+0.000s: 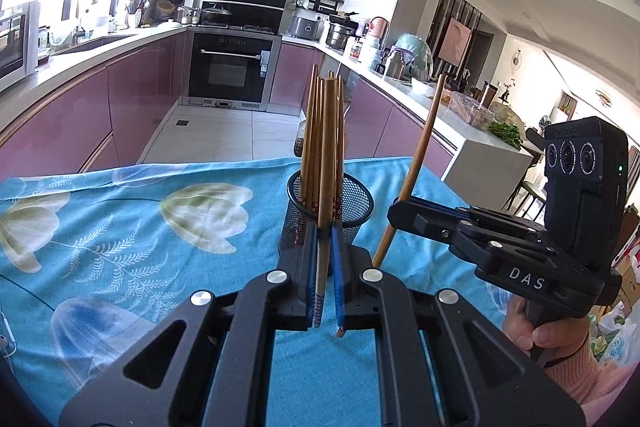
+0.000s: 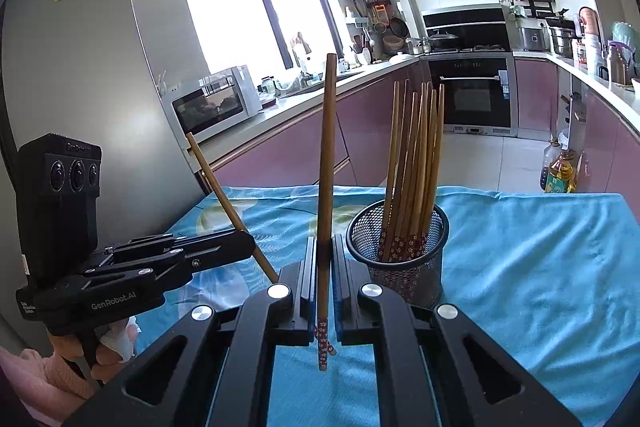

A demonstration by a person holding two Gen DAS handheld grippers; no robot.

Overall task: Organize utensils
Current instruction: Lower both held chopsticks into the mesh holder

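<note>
Two handheld grippers, each pinching one wooden chopstick above a table spread with a blue flowered cloth. Nearest in the left wrist view, the left gripper is pressed together on an upright chopstick, whose patterned end hangs below the fingers. In the right wrist view, the right gripper likewise clamps its own chopstick, standing nearly vertical, patterned end down. Each gripper appears in the other's view with its stick slanting up out of closed fingers. Just beyond both grippers, on the cloth, stands a black mesh holder already bearing a bundle of chopsticks, patterned ends down and plain tips up. The holder sits to the right of the right gripper's stick and directly behind the left gripper's. Farther off lie the kitchen counters and the oven. Step in hand, as judged: carrying the two held sticks to the holder. The next move calls for lifting each stick's lower end clear of the mesh rim, centring it over free space among the bundle, then lowering before release
</note>
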